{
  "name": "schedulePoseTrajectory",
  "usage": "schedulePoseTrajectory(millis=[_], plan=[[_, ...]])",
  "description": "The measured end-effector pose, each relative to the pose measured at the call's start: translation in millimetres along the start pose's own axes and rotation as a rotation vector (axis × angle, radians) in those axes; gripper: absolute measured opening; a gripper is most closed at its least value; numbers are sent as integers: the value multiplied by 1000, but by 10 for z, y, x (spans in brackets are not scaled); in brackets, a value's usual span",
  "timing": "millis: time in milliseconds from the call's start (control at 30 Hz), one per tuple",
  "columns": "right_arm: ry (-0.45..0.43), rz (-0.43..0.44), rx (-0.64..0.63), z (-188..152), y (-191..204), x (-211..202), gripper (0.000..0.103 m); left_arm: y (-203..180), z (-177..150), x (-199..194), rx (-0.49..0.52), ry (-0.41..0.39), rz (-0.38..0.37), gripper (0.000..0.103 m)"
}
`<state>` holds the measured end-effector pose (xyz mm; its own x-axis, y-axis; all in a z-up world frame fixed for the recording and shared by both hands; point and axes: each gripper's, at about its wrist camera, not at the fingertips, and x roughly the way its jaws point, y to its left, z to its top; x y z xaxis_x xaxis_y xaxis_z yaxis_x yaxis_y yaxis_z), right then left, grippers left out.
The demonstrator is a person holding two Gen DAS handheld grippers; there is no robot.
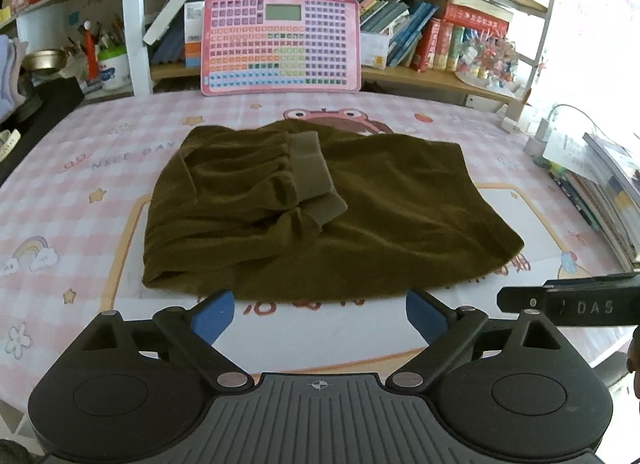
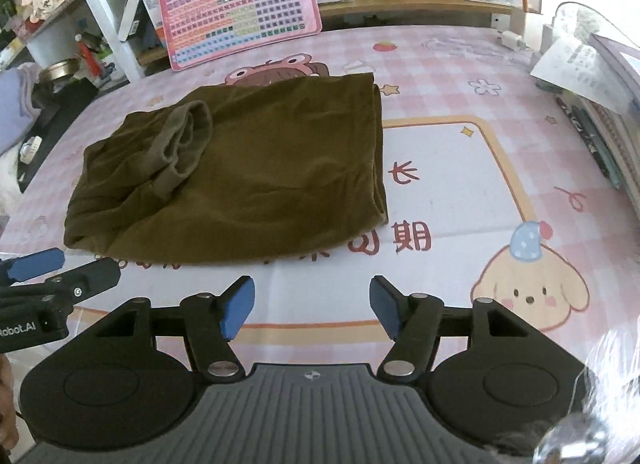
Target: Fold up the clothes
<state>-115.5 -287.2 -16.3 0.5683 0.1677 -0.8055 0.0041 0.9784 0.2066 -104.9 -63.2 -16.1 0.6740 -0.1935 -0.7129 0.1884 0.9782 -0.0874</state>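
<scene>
Nearest, the left gripper and the right gripper are held released and empty just short of the near hem, probably ready to take it. Beyond, the olive garment is laid folded on the pink tablecloth, cuff tucked on top.

Each hand-held gripper is black, with blue pads on its two fingers. Round silver screws sit at the joints. The grey middle part has ridges and a small cross mark. White letters show on the side.
</scene>
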Motion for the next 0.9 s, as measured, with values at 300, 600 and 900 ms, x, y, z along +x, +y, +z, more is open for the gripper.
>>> schedulePoseTrajectory(millis=[300, 600, 900], plan=[[32, 4, 100, -13, -101, 80, 67, 81, -88, -13, -36, 11, 15, 95], [84, 164, 217, 353, -606, 279, 65, -236, 85, 178, -67, 19, 107, 95], [205, 332, 282, 676, -1078, 591, 55, -654, 219, 364, -77, 16, 228, 100]])
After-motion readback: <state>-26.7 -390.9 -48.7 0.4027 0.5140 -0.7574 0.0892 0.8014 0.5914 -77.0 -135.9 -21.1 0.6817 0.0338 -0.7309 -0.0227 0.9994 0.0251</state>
